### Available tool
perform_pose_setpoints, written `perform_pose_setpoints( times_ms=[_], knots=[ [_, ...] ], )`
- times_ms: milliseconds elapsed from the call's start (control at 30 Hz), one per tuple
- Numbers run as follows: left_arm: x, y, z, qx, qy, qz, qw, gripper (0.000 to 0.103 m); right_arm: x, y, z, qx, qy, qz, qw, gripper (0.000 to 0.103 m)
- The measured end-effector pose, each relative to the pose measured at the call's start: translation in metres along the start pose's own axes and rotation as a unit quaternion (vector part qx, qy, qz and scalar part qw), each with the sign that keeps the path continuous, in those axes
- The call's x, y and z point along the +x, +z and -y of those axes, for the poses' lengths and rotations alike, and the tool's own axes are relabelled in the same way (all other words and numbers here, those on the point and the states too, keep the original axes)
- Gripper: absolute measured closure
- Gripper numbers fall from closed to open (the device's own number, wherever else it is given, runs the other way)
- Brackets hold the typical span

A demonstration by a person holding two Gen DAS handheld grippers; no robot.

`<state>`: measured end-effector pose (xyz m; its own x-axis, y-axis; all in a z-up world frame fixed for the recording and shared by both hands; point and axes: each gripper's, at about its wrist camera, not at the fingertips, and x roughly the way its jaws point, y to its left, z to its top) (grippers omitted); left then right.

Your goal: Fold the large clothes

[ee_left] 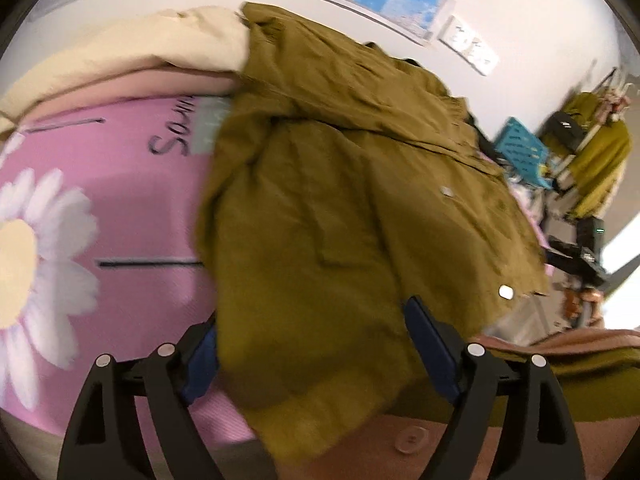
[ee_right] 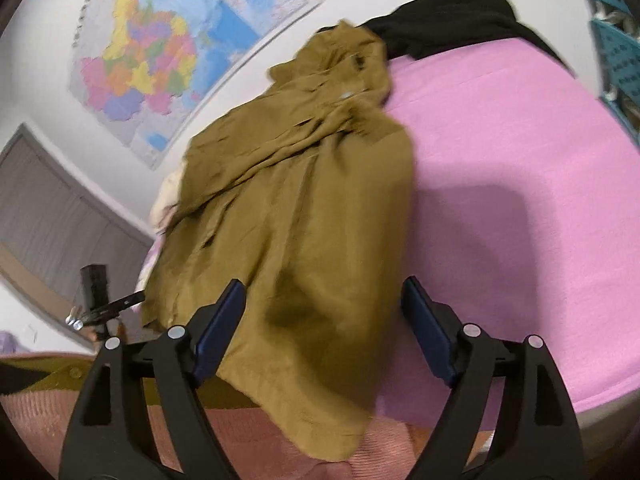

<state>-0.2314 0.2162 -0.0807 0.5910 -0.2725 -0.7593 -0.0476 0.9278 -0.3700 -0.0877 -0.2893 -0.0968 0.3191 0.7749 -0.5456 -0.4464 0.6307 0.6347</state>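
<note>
Between the wide-spread jaws of the left gripper (ee_left: pixel 312 356) lay the hem of the olive jacket (ee_left: pixel 360 184), neither blue pad pressing it. Likewise the right gripper (ee_right: pixel 322 332) stood wide apart over the same hem, gripping nothing. Beyond, the jacket sprawled crumpled across the pink bedsheet (ee_right: pixel 520 152), below a wall map (ee_right: pixel 152 52).

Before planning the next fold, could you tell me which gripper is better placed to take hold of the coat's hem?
Probably the left gripper: its open jaws straddle the coat hem. The right gripper is open too, with cloth only beside one finger.
</note>
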Motion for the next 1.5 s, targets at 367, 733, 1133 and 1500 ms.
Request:
perform_pose_setpoints(
  times_ms=[367, 733, 1133, 1500],
  knots=[
    [0.005, 0.001, 0.006, -0.039, -0.053, -0.001, 0.9978, 0.031, 0.012, -0.009, -0.016, -0.028, 0.044, -0.025, 0.998, 0.045],
    [-0.028, 0.016, 0.01, -0.055, -0.01, 0.061, 0.9966, 0.096, -0.03, 0.0, -0.04, -0.021, 0.108, 0.064, 0.992, 0.094],
    [-0.031, -0.001, -0.009, -0.063, -0.04, 0.045, 0.9962, 0.096, -0.018, -0.031, -0.024, 0.007, 0.117, 0.005, 0.993, 0.085],
    [-0.012, -0.011, -0.014, -0.058, -0.067, 0.013, 0.9959, 0.058, 0.009, -0.067, -0.012, 0.034, 0.126, -0.059, 0.99, 0.065]
  ],
)
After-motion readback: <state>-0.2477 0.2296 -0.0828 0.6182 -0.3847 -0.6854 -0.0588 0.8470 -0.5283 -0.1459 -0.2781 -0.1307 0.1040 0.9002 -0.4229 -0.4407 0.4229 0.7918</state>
